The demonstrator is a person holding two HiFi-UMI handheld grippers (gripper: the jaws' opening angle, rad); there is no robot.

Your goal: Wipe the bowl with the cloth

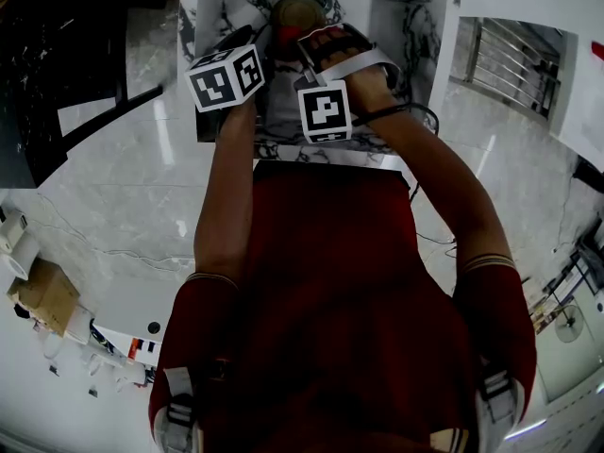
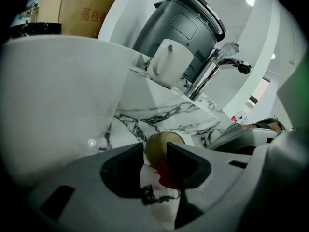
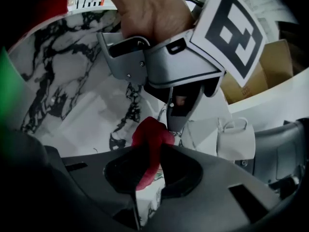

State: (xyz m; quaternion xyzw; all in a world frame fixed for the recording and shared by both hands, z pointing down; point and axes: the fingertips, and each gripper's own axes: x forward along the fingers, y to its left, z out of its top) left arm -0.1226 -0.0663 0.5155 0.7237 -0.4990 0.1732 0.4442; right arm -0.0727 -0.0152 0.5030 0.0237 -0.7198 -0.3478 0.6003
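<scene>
A tan bowl (image 2: 161, 146) rests on the marble counter (image 2: 159, 115) just beyond the tips of my left gripper (image 2: 155, 153). Its jaws stand apart, and the right jaw hides part of the bowl. My right gripper (image 3: 153, 153) is shut on a red cloth (image 3: 150, 132), which bunches up ahead of the jaws. In the left gripper view the red cloth (image 2: 169, 175) shows below the bowl. In the head view the bowl (image 1: 294, 12) and cloth (image 1: 286, 36) lie past both marker cubes, the grippers close side by side. The right gripper view shows the left gripper (image 3: 186, 112) close above the cloth.
A white mug (image 2: 169, 64) stands on the counter in front of a grey appliance (image 2: 188, 28). To the right of them rises a chrome tap (image 2: 217, 64). A large white curved wall (image 2: 58, 95) fills the left side. A cardboard box (image 2: 82, 13) sits behind it.
</scene>
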